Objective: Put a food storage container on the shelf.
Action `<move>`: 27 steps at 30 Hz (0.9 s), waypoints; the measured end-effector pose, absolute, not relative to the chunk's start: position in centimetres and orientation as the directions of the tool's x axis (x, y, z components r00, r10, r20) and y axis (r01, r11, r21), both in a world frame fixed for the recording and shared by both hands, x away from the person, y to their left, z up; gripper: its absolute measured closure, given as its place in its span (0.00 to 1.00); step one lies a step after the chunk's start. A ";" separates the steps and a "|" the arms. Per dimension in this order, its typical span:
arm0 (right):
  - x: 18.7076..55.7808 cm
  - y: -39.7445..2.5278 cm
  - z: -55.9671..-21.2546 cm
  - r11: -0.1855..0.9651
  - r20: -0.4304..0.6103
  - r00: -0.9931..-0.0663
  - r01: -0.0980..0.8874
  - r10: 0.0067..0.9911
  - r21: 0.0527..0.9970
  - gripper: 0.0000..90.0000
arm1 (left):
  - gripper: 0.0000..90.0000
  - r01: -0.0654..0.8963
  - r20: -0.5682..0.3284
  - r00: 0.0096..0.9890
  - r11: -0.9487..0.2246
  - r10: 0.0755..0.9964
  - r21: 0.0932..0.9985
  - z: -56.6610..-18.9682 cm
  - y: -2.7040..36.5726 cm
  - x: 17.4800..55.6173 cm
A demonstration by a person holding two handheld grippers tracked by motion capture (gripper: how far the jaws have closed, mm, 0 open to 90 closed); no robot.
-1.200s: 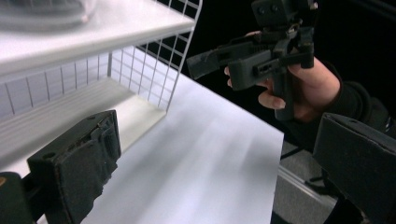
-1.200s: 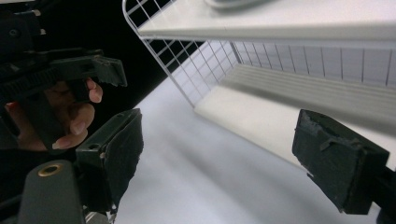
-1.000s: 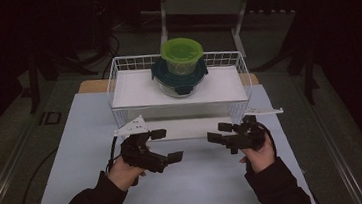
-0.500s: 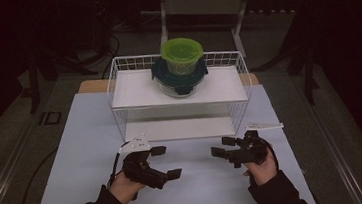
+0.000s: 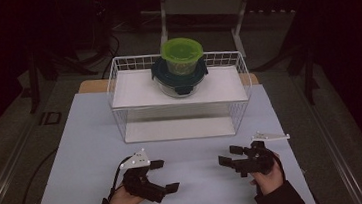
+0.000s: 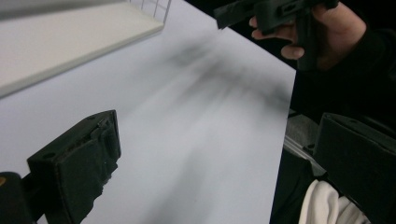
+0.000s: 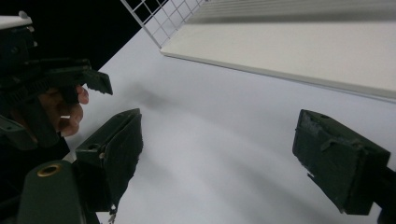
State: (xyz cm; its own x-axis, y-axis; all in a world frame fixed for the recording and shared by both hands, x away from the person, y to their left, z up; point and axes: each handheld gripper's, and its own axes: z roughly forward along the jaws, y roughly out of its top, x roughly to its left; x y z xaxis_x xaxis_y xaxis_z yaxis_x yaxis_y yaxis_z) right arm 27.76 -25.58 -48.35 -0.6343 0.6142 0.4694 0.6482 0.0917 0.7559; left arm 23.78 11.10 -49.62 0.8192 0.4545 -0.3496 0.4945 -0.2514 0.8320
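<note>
Low in the high view, the left gripper [image 5: 162, 175] and the right gripper [image 5: 228, 156] have both drawn back toward the bottom edge of the frame over the last second, away from the white wire basket [image 5: 241, 94] that they hovered close to before; both now sit near the person's edge of the pale table [image 5: 82, 141], jaws wide apart and holding nothing. In the left gripper view the black jaws stand far apart over bare table, and the right gripper view shows the same spread. That retreat suggests the stacking work is finished, or at least paused, with the hands returning to rest. Farther up, at the centre of the frame, the round clear container with the dark teal lid [image 5: 181, 80] sits on the basket's white upper shelf, and the smaller round container with the lime green lid [image 5: 182, 55] stands upright on top of it, roughly centred and well apart from both grippers.
</note>
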 end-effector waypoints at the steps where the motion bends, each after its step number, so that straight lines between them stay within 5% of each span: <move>1: 27.7 -25.7 -48.5 0.086 0.473 -0.631 0.650 0.615 0.755 0.17 | 0.01 0.490 -0.339 0.822 -0.265 0.459 0.830 -49.7 11.1 23.7; 27: 26.7 -28.5 -50.7 0.086 0.439 -0.590 0.656 0.677 0.750 0.18 | 0.01 0.492 -0.328 0.802 -0.239 0.499 0.837 -51.3 11.9 23.5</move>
State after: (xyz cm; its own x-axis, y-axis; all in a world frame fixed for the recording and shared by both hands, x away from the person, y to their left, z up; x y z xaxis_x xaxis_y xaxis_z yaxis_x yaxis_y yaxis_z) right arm 26.67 -28.55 -50.70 -0.5905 0.6774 0.4387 0.6557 0.0857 0.7502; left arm 23.46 11.87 -51.33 0.8019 0.4993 -0.3281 0.4916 -0.2395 0.8372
